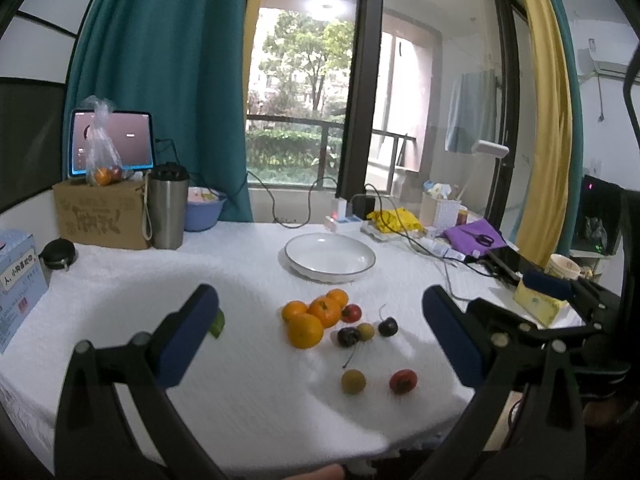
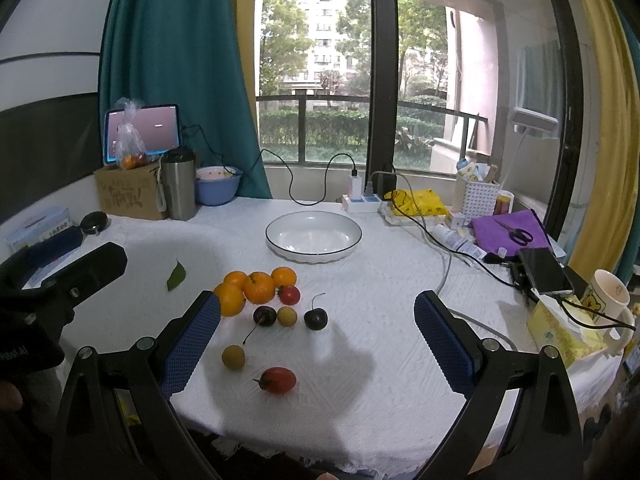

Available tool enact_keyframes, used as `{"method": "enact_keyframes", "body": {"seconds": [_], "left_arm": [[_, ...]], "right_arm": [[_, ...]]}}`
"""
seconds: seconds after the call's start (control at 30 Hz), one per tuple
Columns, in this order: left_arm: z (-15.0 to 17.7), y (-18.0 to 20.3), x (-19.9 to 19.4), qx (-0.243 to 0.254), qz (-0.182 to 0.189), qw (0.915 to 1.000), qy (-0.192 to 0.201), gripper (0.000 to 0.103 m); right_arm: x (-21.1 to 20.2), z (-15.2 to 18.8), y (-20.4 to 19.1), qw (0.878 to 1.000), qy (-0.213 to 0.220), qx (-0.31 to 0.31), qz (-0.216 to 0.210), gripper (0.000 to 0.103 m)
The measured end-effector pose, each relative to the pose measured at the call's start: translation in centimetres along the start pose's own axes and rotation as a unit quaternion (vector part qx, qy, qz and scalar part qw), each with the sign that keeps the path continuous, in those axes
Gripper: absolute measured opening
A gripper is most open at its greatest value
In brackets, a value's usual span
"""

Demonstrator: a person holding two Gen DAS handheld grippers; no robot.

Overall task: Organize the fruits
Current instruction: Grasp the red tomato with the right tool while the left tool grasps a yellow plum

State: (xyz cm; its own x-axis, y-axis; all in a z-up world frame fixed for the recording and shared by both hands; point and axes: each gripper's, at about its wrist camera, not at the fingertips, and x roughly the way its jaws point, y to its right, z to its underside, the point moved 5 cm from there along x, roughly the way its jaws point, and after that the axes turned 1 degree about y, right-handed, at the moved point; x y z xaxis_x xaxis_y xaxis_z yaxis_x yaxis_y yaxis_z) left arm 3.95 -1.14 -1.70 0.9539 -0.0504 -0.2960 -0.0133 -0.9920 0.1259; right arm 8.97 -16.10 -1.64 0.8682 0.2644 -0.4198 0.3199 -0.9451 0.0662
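Observation:
A pile of several oranges lies on the white tablecloth. Beside it are a red cherry tomato, two dark cherries and a yellowish round fruit. Nearer me sit another yellowish fruit and a second red tomato. An empty white plate stands behind the fruit. My left gripper hovers open above the pile, holding nothing. My right gripper is open too, over the loose fruit.
A green leaf lies left of the oranges. At the back left stand a cardboard box, a steel tumbler and a blue bowl. Cables, a power strip, a purple cloth, a phone and a mug crowd the right side.

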Motion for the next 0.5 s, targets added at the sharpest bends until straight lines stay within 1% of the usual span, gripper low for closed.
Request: {"method": "enact_keyframes", "body": {"seconds": [0.1, 0.2, 0.33, 0.4, 0.43, 0.5], "left_arm": [[0.6, 0.1, 0.6, 0.007, 0.000, 0.9998, -0.018, 0.103], [1.9, 0.2, 1.9, 0.017, 0.002, 0.9981, -0.059, 0.103], [4.0, -0.3, 3.8, 0.007, 0.013, 0.9935, -0.113, 0.102], [4.9, -0.3, 4.5, 0.003, 0.020, 0.9912, -0.130, 0.102], [5.3, -0.3, 4.7, 0.003, 0.023, 0.9902, -0.138, 0.102], [6.1, -0.3, 5.3, 0.002, 0.028, 0.9879, -0.153, 0.102]], "right_arm": [[0.6, 0.5, 0.0, 1.000, -0.013, 0.003, -0.005, 0.099], [1.5, 1.1, 0.0, 0.999, -0.030, 0.012, -0.011, 0.099], [3.0, 2.4, -0.2, 0.998, -0.063, 0.014, -0.022, 0.097], [4.1, 3.3, -0.6, 0.996, -0.085, 0.016, -0.031, 0.089], [4.6, 3.8, -0.7, 0.995, -0.096, 0.016, -0.035, 0.087], [5.4, 4.7, -1.0, 0.992, -0.116, 0.014, -0.044, 0.079]]}}
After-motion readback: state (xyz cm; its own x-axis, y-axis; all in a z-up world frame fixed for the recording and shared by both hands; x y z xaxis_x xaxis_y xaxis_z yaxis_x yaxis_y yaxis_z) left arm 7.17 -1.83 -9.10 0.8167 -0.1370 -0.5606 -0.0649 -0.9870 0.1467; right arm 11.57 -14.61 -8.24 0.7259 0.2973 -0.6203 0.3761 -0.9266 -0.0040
